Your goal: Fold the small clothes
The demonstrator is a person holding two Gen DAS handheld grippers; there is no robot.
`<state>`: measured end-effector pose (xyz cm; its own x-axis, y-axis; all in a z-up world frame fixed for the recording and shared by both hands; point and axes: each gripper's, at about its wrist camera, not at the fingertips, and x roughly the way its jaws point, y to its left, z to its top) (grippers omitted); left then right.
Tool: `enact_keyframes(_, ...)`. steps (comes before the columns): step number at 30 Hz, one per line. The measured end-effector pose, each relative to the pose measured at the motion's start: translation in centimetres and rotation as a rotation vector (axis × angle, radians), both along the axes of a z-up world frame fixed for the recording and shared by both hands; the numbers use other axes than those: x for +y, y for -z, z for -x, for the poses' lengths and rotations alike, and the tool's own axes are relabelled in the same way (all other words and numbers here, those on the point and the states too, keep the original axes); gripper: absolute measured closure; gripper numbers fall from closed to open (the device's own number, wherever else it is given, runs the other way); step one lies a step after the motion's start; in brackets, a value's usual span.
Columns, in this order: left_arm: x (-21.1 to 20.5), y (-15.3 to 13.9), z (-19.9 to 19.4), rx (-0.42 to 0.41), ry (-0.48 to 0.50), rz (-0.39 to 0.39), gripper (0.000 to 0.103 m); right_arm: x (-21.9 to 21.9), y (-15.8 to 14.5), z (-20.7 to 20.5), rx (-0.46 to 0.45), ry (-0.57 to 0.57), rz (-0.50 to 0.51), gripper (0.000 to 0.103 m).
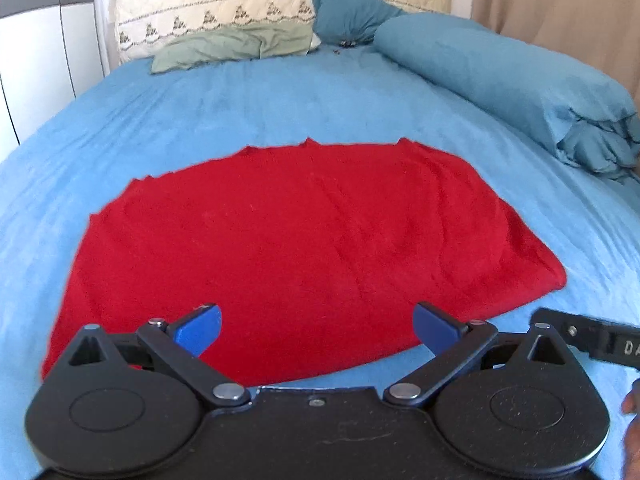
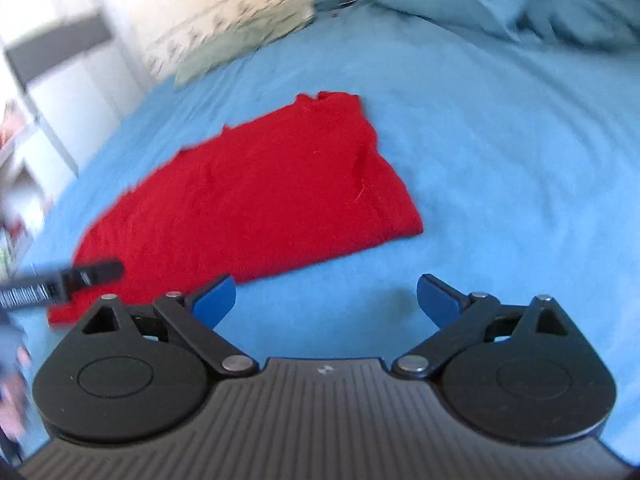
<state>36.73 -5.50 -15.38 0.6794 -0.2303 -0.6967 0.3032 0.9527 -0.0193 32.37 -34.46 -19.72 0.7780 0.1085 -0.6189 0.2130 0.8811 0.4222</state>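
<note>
Blue fingers (image 1: 200,330) of the left gripper (image 1: 316,330) stand wide apart with nothing between them, poised over the near edge of the red garment (image 1: 304,248). On the right gripper (image 2: 326,300) the fingers (image 2: 214,300) are spread just as wide and hold nothing, above bare sheet just beside the garment's near right corner.

Only the left view shows the garment sharply: it lies flat and folded on the blue bed (image 1: 280,96), with uneven layered edges along its far side. Beyond it lie a green pillow (image 1: 236,46), a cream quilted pillow (image 1: 256,4) and a rolled teal duvet (image 1: 500,76). The right view is motion-blurred, yet it alone shows a thicker fold at the garment's right end and white furniture (image 2: 48,80) left of the bed.

Both grippers point forward across the bed, side by side.
</note>
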Motion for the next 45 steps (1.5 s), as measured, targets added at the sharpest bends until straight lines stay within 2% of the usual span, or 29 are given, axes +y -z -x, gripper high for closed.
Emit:
enact_keyframes(4,-0.1,0.9,-1.6,0.035,-0.040,0.021,0.000,-0.3,1.4,-2.1,-0.058,0.122,-0.055,0.000)
enact_keyframes(7,0.7,1.5,-3.5,0.062,-0.080,0.049,0.000,0.1,1.5,-4.6,-0.067,0.153,-0.039,0.014)
enact_keyframes(11,1.8,2.3,-5.8,0.074,-0.141,0.029,0.001,-0.2,1.6,-6.5,-0.059,0.190,-0.030,0.034)
enact_keyframes(13,2.7,2.7,-6.6,0.068,-0.161,0.033,0.001,-0.2,1.7,-7.0,-0.055,0.203,-0.012,0.041)
enact_keyframes(19,3.8,3.3,-7.9,0.074,-0.186,0.039,0.000,0.6,1.8,-6.7,-0.055,0.193,0.019,0.043)
enact_keyframes(21,3.7,3.6,-8.1,0.078,-0.187,0.025,0.000,0.7,1.9,-7.1,-0.053,0.195,0.038,0.049)
enact_keyframes(22,3.6,3.8,-8.2,0.084,-0.186,0.018,0.000,0.7,1.8,-7.2,-0.050,0.188,0.038,0.059)
enact_keyframes(23,3.5,4.0,-8.4,0.089,-0.184,0.008,0.000,0.8,1.6,-7.6,-0.049,0.175,0.043,0.073)
enact_keyframes(26,3.2,4.2,-8.8,0.097,-0.171,-0.016,0.000,2.3,-0.5,-8.0,-0.058,0.145,0.153,0.075)
enact_keyframes(29,3.5,4.1,-9.3,0.108,-0.163,-0.005,0.000,4.1,-4.3,-8.9,-0.124,0.094,0.164,0.076)
enact_keyframes(31,4.2,3.8,-9.3,0.113,-0.154,0.005,0.000,6.7,-7.9,-10.6,-0.174,0.020,0.170,0.076)
enact_keyframes(34,6.1,2.8,-8.5,0.107,-0.171,0.001,0.000,12.1,-11.9,-13.0,-0.232,-0.180,0.173,0.077)
enact_keyframes(37,10.4,2.0,-6.8,0.105,-0.202,-0.024,0.001,19.3,-13.6,-14.8,-0.258,-0.501,0.167,0.077)
enact_keyframes(39,13.6,2.1,-5.3,0.107,-0.210,-0.039,0.001,23.7,-12.2,-15.9,-0.192,-0.705,0.179,0.077)
enact_keyframes(40,15.0,2.4,-4.5,0.108,-0.211,-0.047,0.001,25.6,-10.9,-16.3,-0.147,-0.759,0.203,0.078)
enact_keyframes(43,18.2,3.2,-2.7,0.113,-0.224,-0.056,0.001,30.4,-4.9,-17.0,-0.008,-0.821,0.361,0.077)
enact_keyframes(45,19.8,3.5,-1.9,0.121,-0.223,-0.030,0.001,31.4,-2.7,-16.7,0.019,-0.838,0.398,0.074)
